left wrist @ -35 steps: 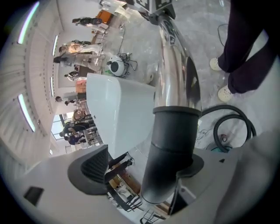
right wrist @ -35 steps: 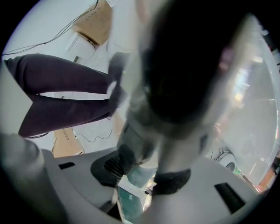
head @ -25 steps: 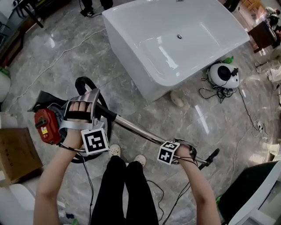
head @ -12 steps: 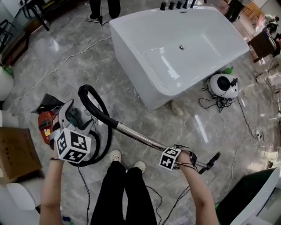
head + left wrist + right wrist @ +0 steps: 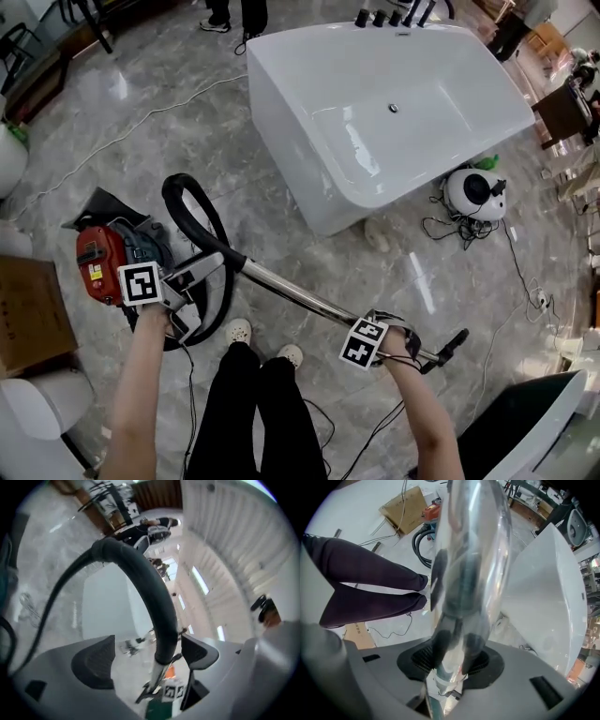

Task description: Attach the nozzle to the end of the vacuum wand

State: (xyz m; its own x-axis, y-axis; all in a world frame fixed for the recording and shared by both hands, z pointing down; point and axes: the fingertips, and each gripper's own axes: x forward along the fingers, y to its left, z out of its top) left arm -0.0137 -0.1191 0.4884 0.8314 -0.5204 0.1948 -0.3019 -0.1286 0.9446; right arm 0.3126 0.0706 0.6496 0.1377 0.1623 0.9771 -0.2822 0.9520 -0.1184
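White bathtub [image 5: 300,169], cardboard box [image 5: 33,314], chrome wand [image 5: 300,293]

Both arms reach forward, left gripper [image 5: 195,296] near level with jaws apart, right gripper [image 5: 388,332] pointing steeply down with jaws clamped on the wand [image 5: 300,292].

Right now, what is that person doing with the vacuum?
A person is working on a vacuum with a gripper in each hand. The right gripper is clamped on the shiny wand near its low end. The left gripper is up by the black hose, which runs between its open jaws without being squeezed. A black piece sticks out at the wand's tip; I can't tell if it's the nozzle. A white tub stands nearby.
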